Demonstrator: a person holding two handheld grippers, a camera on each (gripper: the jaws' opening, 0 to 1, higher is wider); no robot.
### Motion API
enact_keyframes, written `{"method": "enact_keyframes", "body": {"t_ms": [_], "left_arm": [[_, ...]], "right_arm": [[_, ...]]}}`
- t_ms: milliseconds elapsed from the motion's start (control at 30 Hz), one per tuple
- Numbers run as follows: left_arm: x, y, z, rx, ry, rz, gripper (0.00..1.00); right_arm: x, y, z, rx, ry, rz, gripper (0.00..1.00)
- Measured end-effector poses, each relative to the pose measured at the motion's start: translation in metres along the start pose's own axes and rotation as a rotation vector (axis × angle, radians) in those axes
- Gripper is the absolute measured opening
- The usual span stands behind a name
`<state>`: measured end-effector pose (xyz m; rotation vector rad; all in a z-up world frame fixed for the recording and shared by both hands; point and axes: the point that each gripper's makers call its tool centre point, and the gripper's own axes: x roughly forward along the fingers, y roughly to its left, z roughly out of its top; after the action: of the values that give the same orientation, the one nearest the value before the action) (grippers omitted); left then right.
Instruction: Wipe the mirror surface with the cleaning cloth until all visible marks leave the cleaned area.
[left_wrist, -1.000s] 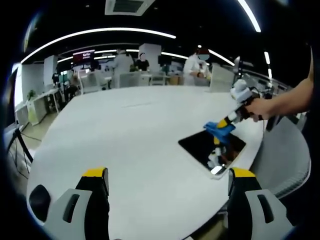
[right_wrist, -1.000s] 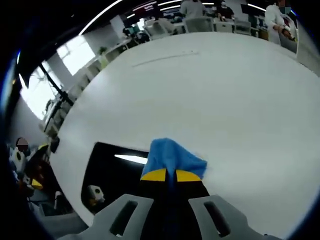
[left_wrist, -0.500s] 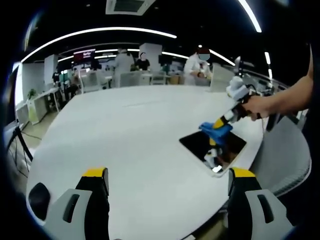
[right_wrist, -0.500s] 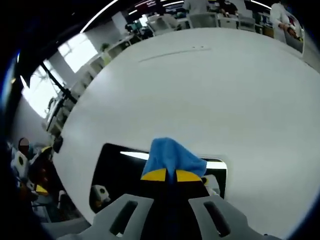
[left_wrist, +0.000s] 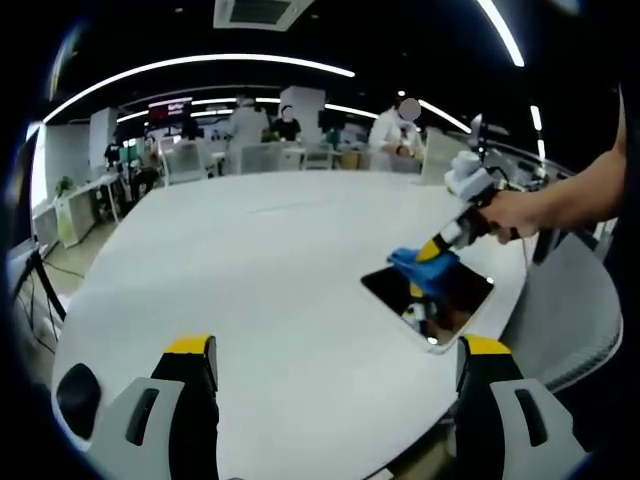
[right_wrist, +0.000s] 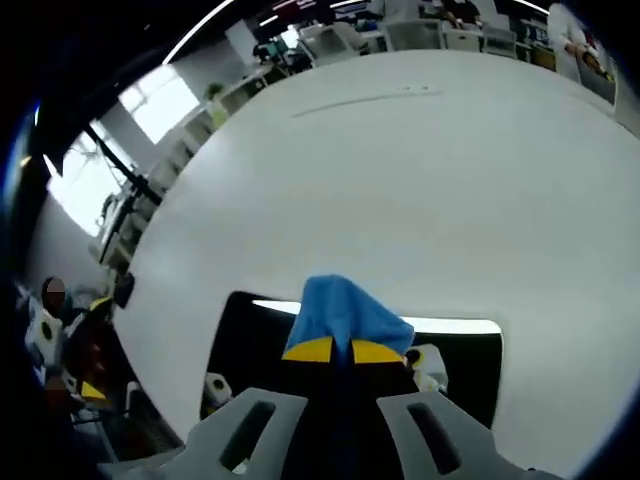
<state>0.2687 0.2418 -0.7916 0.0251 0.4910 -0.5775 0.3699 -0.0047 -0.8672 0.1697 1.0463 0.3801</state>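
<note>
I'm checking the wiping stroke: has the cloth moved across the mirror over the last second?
Yes. In the left gripper view the blue cloth, held by the right gripper, has slid from the mirror's right-hand far edge toward its left far corner.

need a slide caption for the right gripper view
Right gripper clamps a blue cloth over the dark mirror on a white table.
</note>
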Motion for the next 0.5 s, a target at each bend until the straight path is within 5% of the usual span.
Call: {"method": "enact_keyframes", "body": {"t_ms": [500], "left_arm": [[0.003, 0.001, -0.002, -0.007, 0.007, -0.005, 1.0]], "right_arm": [[0.014, 0.032, 0.003, -0.002, 0.023, 0.039, 0.0]]}}
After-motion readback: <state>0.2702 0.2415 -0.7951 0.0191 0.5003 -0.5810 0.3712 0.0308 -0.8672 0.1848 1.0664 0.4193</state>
